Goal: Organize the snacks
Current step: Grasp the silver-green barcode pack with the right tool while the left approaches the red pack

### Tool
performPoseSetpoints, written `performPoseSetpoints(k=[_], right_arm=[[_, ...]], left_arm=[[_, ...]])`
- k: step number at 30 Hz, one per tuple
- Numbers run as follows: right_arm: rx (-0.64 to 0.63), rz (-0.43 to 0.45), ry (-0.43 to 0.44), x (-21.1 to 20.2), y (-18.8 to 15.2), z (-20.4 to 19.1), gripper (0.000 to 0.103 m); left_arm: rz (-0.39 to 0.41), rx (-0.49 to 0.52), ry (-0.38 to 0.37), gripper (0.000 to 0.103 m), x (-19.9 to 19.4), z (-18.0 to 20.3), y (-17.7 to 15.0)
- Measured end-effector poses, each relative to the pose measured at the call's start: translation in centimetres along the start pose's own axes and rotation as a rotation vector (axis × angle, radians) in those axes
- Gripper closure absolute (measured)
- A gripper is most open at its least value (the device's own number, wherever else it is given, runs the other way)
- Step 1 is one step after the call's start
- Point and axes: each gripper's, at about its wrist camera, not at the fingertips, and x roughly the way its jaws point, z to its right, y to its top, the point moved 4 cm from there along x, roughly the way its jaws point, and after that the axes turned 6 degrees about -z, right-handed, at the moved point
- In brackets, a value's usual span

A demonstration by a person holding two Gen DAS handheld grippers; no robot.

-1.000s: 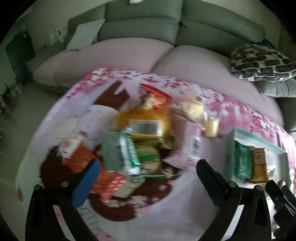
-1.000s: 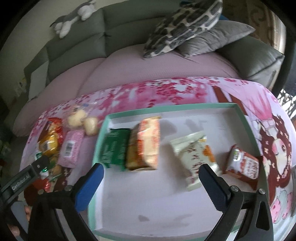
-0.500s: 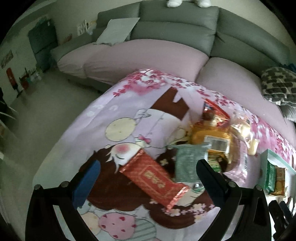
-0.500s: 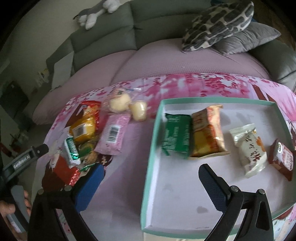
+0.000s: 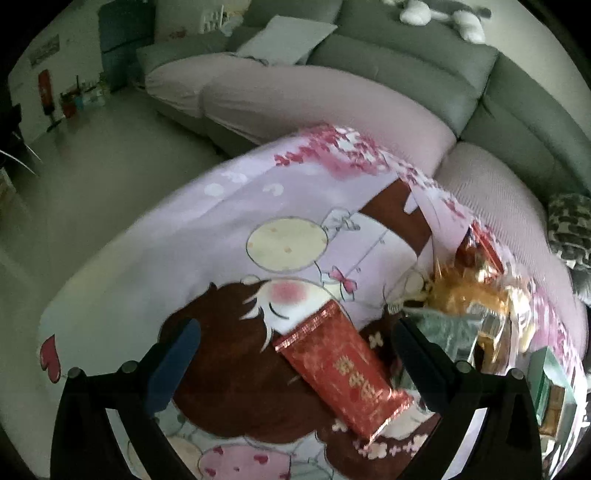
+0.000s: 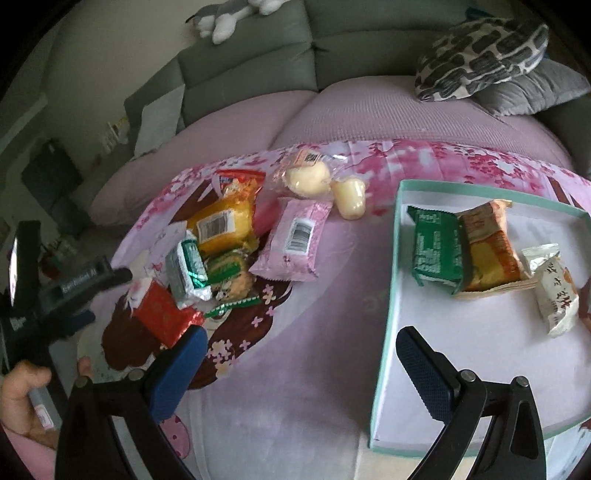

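A red foil snack packet (image 5: 341,371) lies on the cartoon-print cloth, between the open fingers of my left gripper (image 5: 295,363). The same red packet (image 6: 164,317) shows at the near-left end of a pile of snacks: a yellow packet (image 6: 223,225), a pink packet (image 6: 295,238), a green-white packet (image 6: 186,271) and pale buns (image 6: 308,179). To the right stands a shallow teal-rimmed box (image 6: 386,314) holding a green packet (image 6: 436,251), an orange packet (image 6: 489,247) and a white packet (image 6: 556,291). My right gripper (image 6: 297,373) hangs open above the cloth by the box's left wall, holding nothing.
A grey sofa with pink seat covers (image 6: 332,110) runs behind the table, with a patterned cushion (image 6: 480,55) at the right and a plush toy (image 6: 236,16) on its back. A hand (image 6: 22,387) holds the left gripper's handle. Bare floor (image 5: 74,166) lies left of the table.
My left gripper swung left from over the pile and now frames the red packet. My right gripper drifted left, from over the box interior to the cloth beside the box's left wall.
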Motion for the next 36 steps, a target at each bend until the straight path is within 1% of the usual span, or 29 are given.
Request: performPoseSetpoints(k=[2,3,4,7,8,9,10,12,13,16,19,22,24,25,26,27,28,31,34,36], right_arm=[[-0.013,-0.008,0.006,0.4,0.0,-0.4,0.000],[-0.023,-0.004,0.007,0.5,0.1,-0.7,0.000],[-0.024,0.005,0.016,0.4,0.2,-0.9,0.000],[-0.004,0.020,0.079,0.4,0.9,-1.0,0.000],[-0.004,0.035,0.079,0.4,1.1,-1.0,0.000],[-0.015,0.048,0.064,0.3,1.3,-1.2,0.000],[-0.034,0.041,0.047,0.5,1.3,-1.4,0.000],[-0.064,0.006,0.004,1.0,1.6,-1.9,0.000],[-0.069,0.000,0.002,1.1,1.7,-2.1,0.000],[-0.101,0.005,0.033,1.0,2.5,-3.0,0.000],[-0.147,0.031,0.019,0.7,3.6,-4.6,0.000],[-0.172,0.005,0.037,1.6,4.4,-6.0,0.000],[-0.220,-0.006,0.017,2.3,4.6,-7.3,0.000],[-0.249,-0.007,0.001,2.6,4.6,-7.9,0.001],[-0.280,-0.009,-0.023,2.9,4.6,-8.5,0.006],[-0.317,-0.013,-0.047,3.3,4.5,-9.2,0.009],[-0.343,-0.018,-0.053,3.7,4.3,-9.7,0.012],[-0.381,-0.037,-0.048,4.8,4.0,-11.1,0.013],[-0.417,-0.048,-0.061,6.3,3.8,-12.4,0.014],[-0.445,-0.056,-0.083,7.3,3.5,-13.2,0.017]], left_arm=[[-0.015,0.013,-0.032,0.000,0.3,0.1,0.0],[-0.014,0.018,-0.035,0.000,0.3,0.3,0.1],[-0.011,0.019,-0.036,0.000,0.3,0.3,0.1],[-0.004,0.021,-0.042,0.000,0.2,0.5,0.3],[0.005,0.020,-0.029,0.000,0.2,0.5,0.3],[0.010,0.018,-0.019,0.000,0.3,0.4,0.3],[0.009,0.016,-0.019,0.000,0.4,0.4,0.3],[-0.001,0.011,-0.040,0.000,0.6,0.5,0.2],[-0.014,0.008,-0.051,0.000,0.9,0.6,0.1],[-0.046,-0.001,-0.057,0.000,1.5,0.5,-0.2],[-0.081,-0.032,-0.066,0.000,1.7,0.0,-0.4],[-0.120,-0.032,-0.056,0.000,2.3,-0.4,-0.5],[-0.166,-0.014,-0.085,0.000,3.0,-0.3,-0.6],[-0.183,-0.007,-0.101,0.000,3.2,-0.3,-0.6],[-0.196,-0.005,-0.115,0.001,3.4,-0.4,-0.6],[-0.209,-0.004,-0.119,0.001,3.6,-0.6,-0.6],[-0.217,-0.001,-0.113,0.002,3.7,-0.8,-0.6],[-0.222,0.020,-0.092,0.002,3.6,-1.1,-0.5],[-0.226,0.022,-0.096,0.002,3.6,-1.3,-0.4],[-0.228,0.018,-0.096,0.002,3.6,-1.6,-0.3]])
